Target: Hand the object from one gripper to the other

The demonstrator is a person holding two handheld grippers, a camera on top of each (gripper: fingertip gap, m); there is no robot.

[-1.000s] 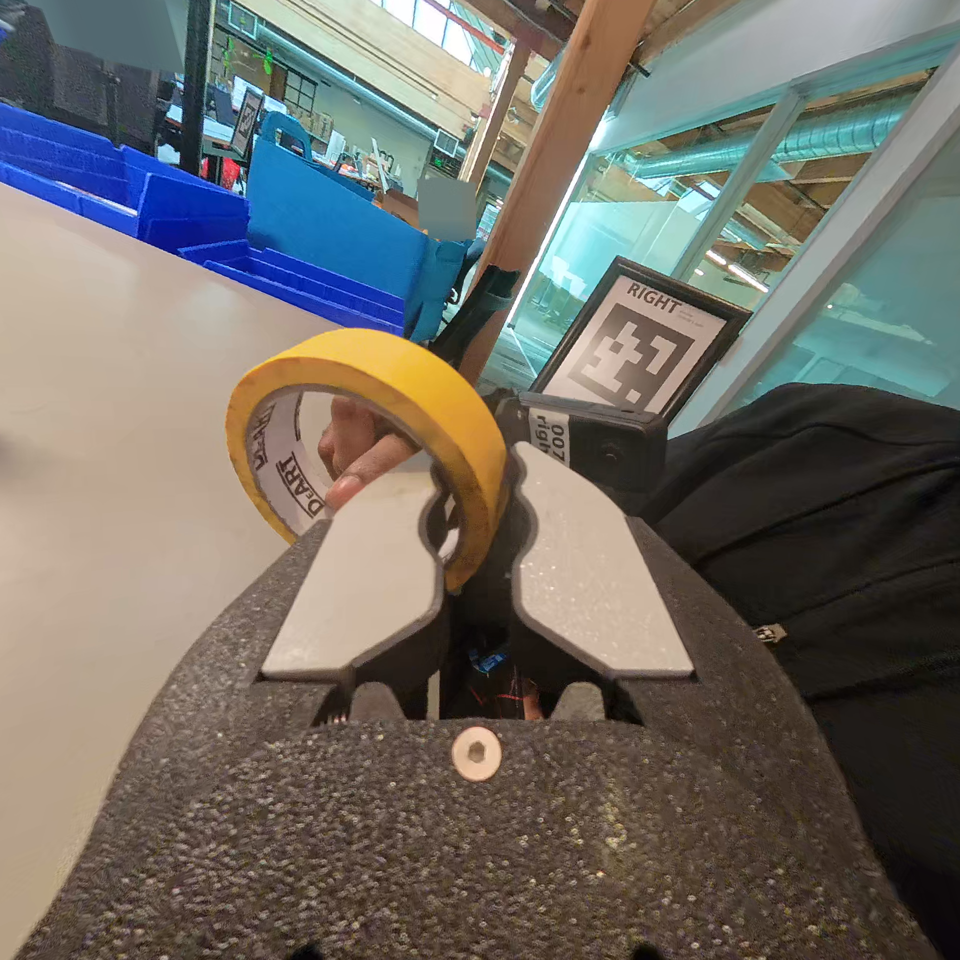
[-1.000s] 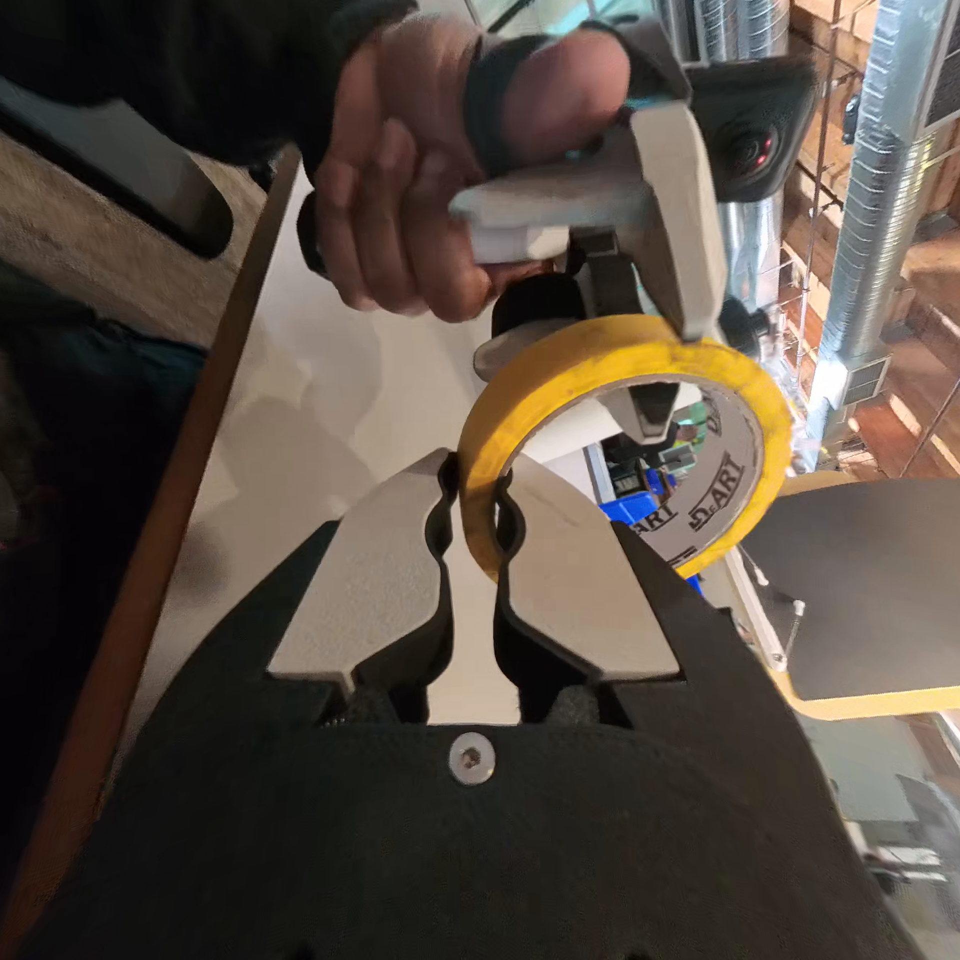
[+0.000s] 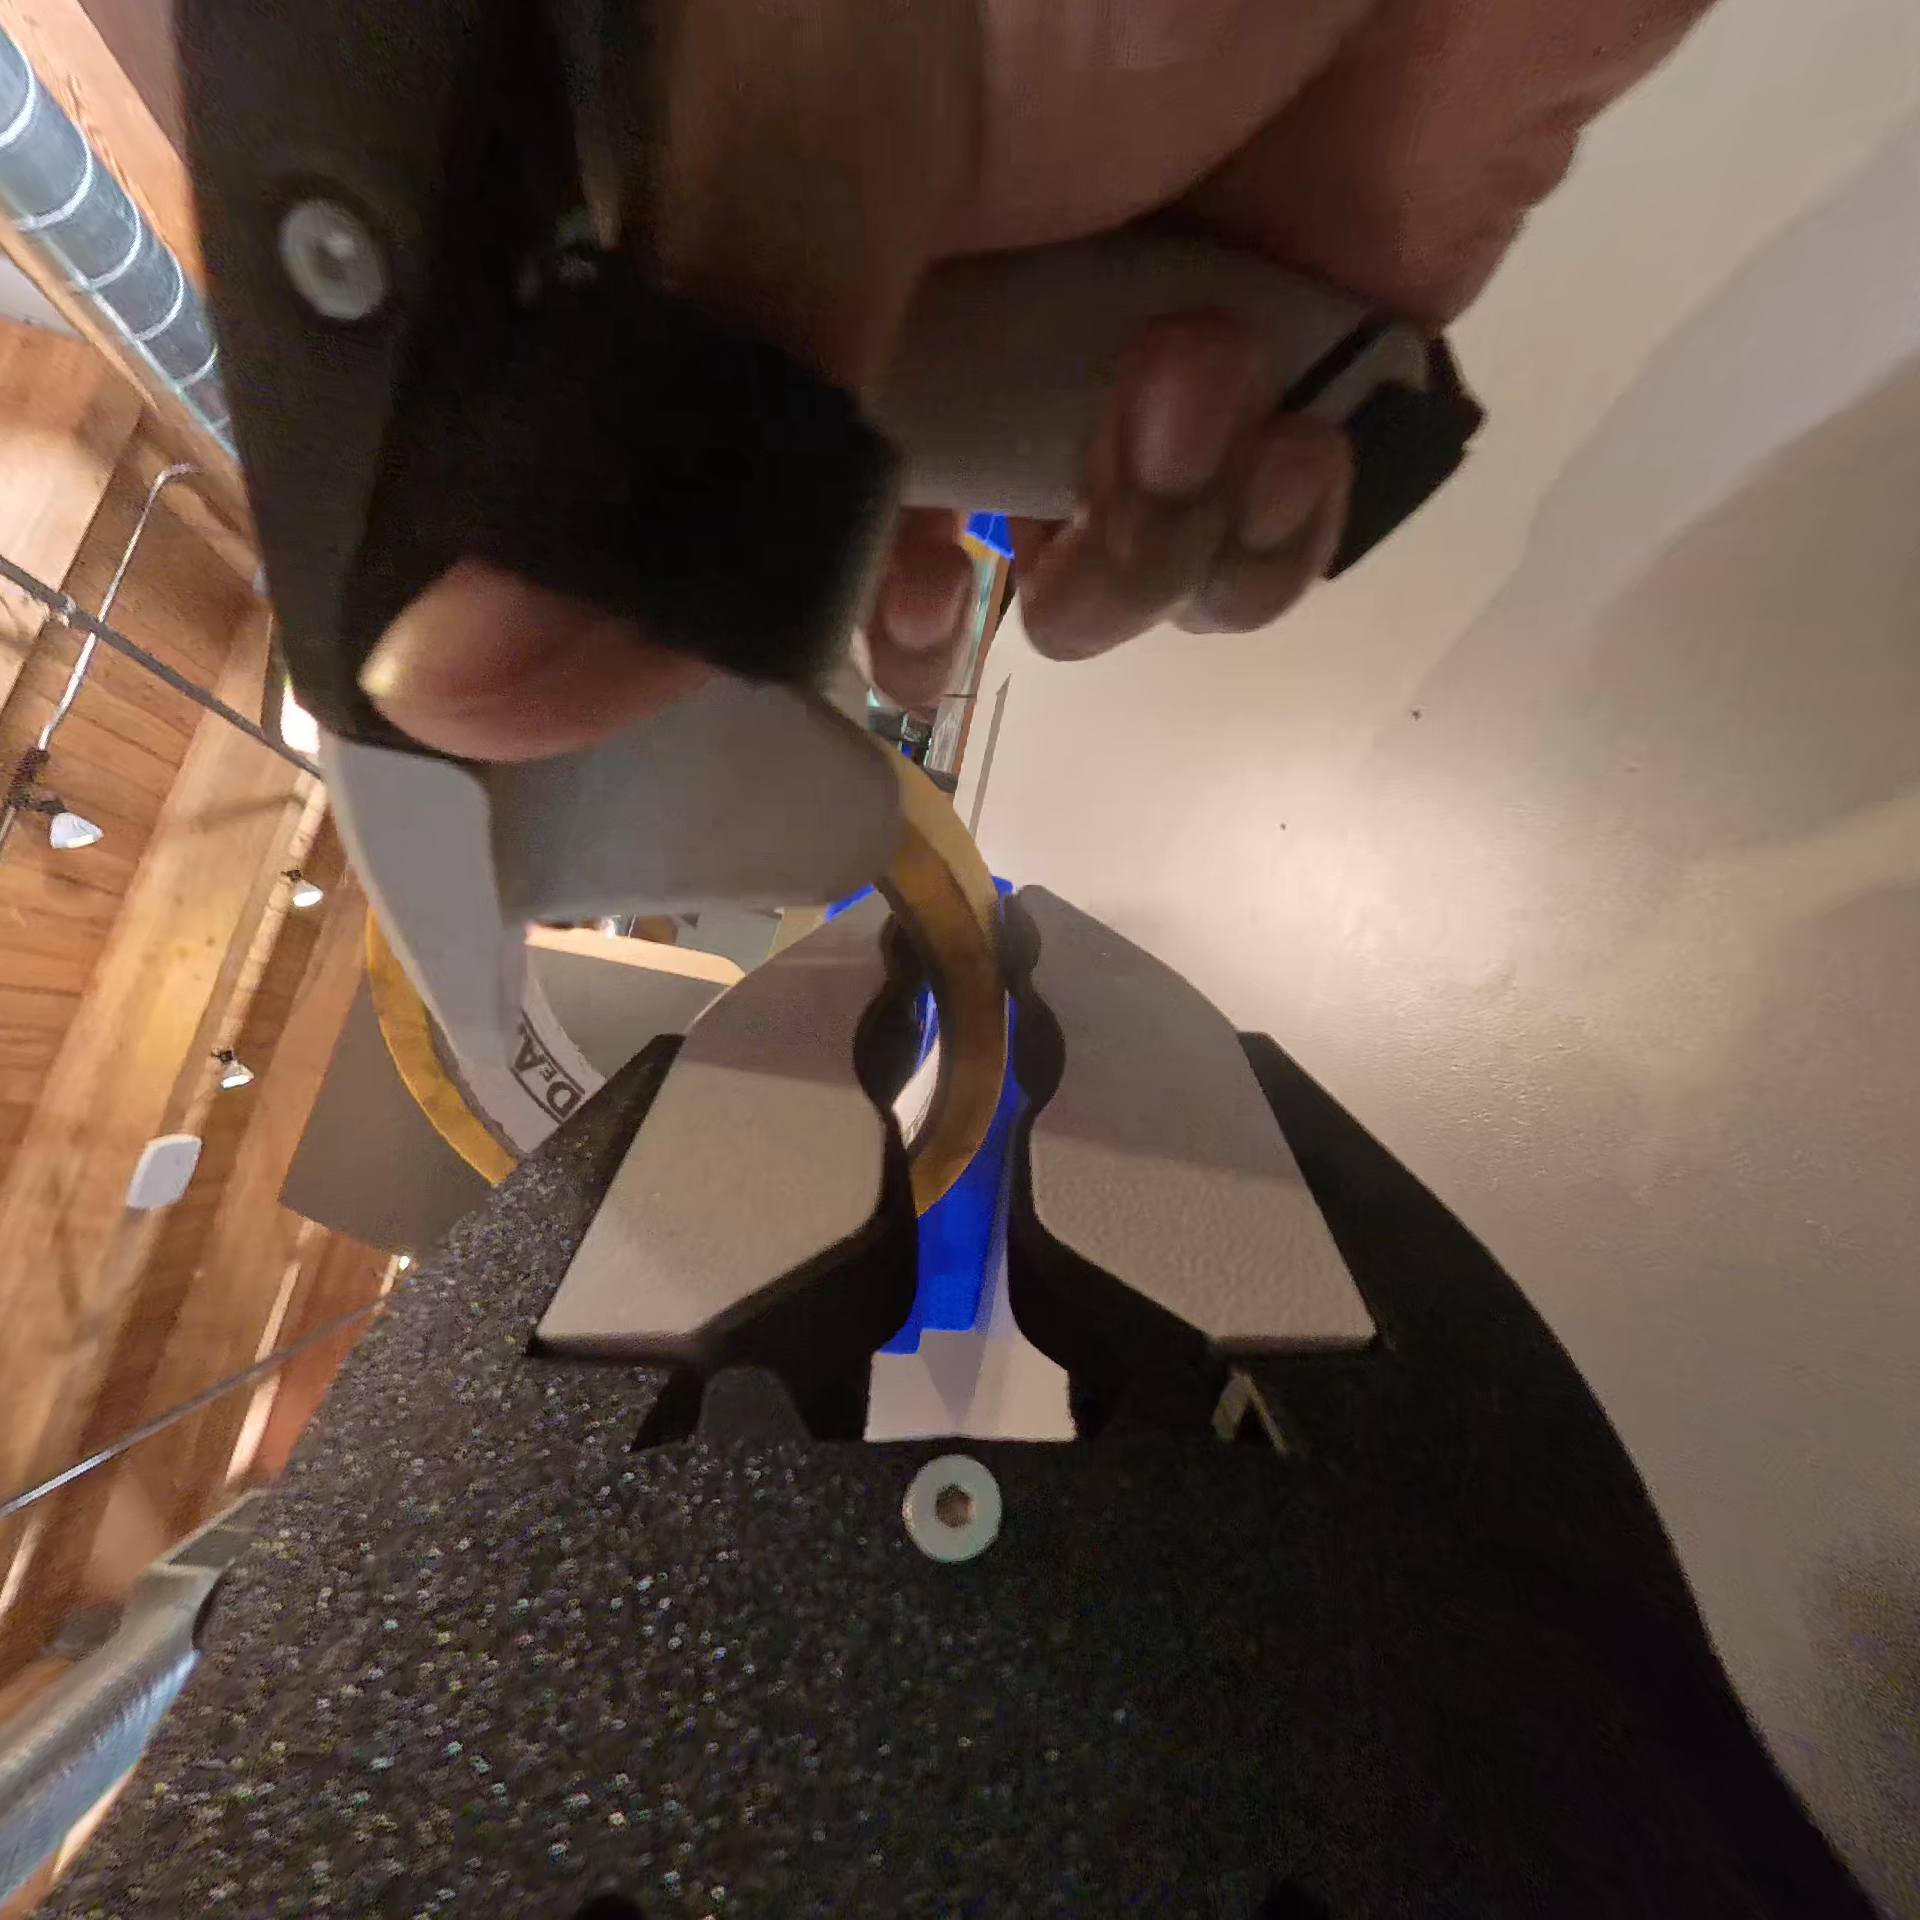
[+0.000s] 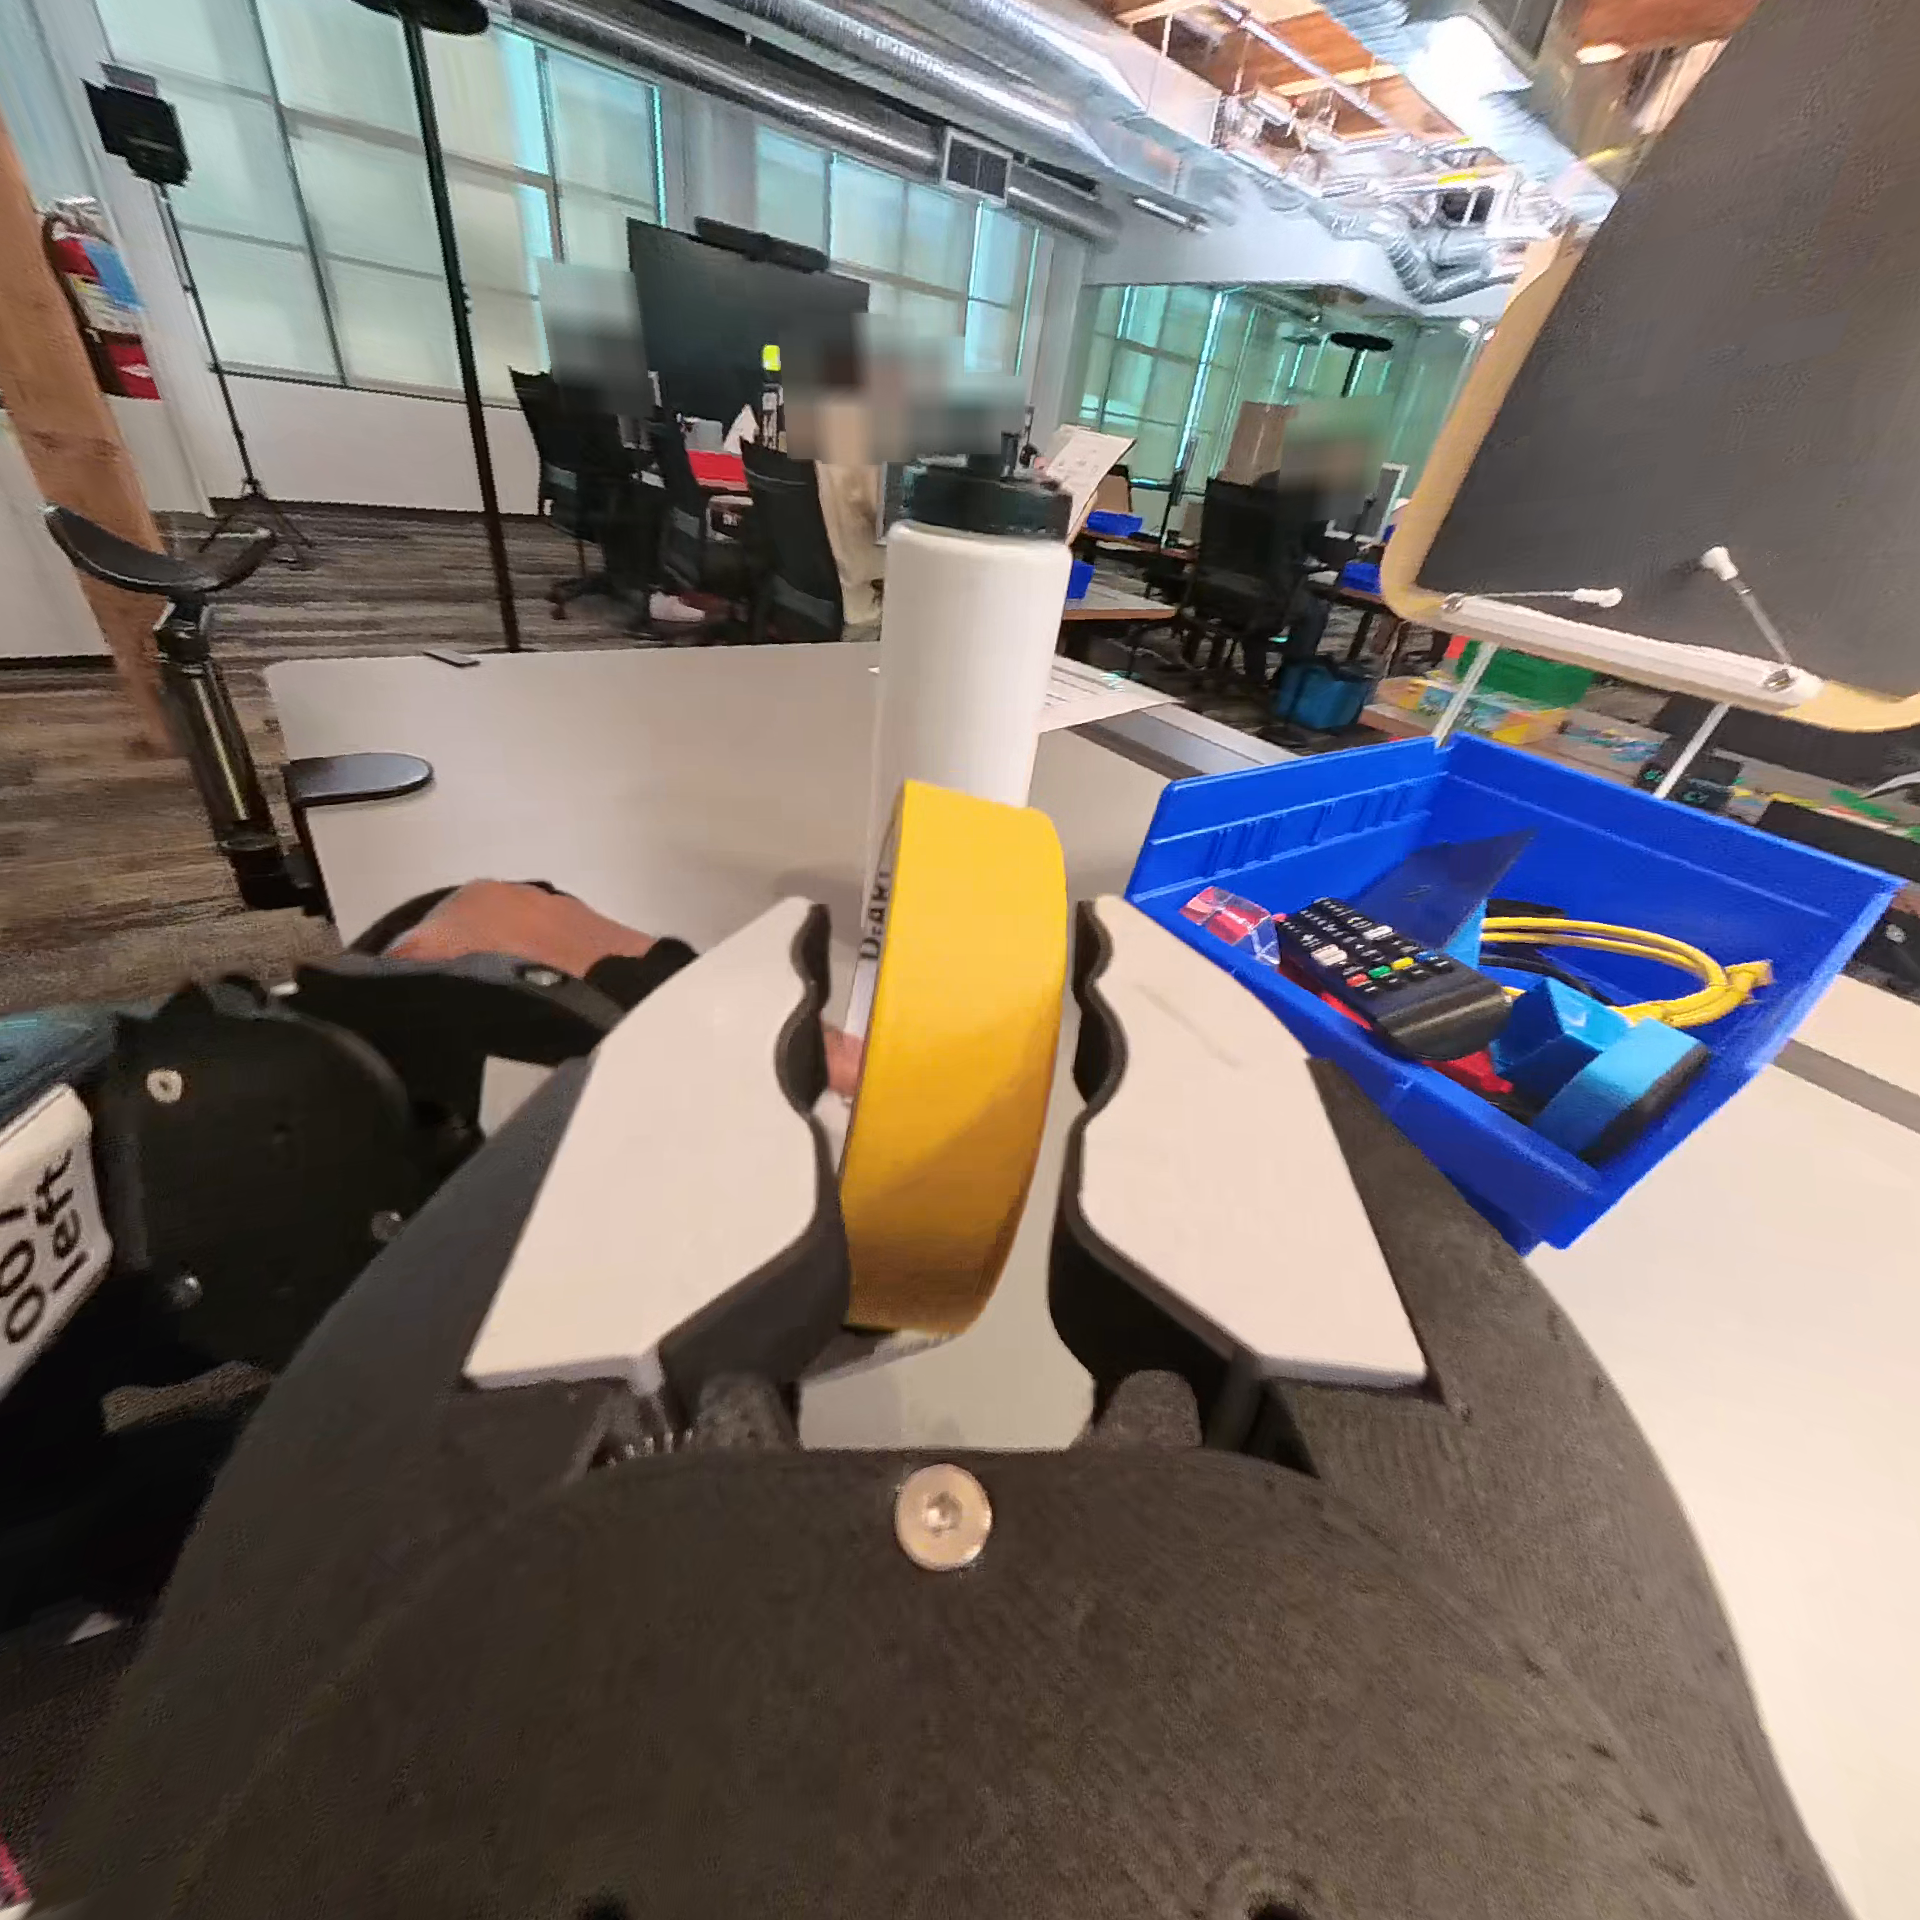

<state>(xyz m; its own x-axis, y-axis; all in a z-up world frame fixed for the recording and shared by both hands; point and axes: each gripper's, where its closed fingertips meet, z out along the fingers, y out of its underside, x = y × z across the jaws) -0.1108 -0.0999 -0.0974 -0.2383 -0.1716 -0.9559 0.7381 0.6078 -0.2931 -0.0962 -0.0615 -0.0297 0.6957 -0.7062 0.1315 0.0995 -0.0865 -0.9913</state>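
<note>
- The left gripper (image 3: pixel 951 914) is coming in from the left side of the right wrist view, with only its black body showing there.
- In its own view, its fingers (image 3: pixel 748 1122) are clenching the band of the tape (image 3: pixel 971 1018), one inside the ring and one outside.
- The tape is hanging in the air above the table (image 4: pixel 623 748), its yellow rim facing the right camera.
- The right gripper (image 4: pixel 945 914) is straddling the roll across its width, fingers (image 4: pixel 1226 1143) spread apart, with slim gaps showing on both flat sides, so it is not pinching yet.
- A hand (image 3: pixel 1039 208) is squeezing the right gripper's handle.
- A white bottle (image 4: pixel 971 665) is standing behind the tape.
- A blue bin (image 4: pixel 1351 1132) is sitting to the right, holding a remote (image 4: pixel 1382 977) and a yellow cable (image 4: pixel 1621 956).
</note>
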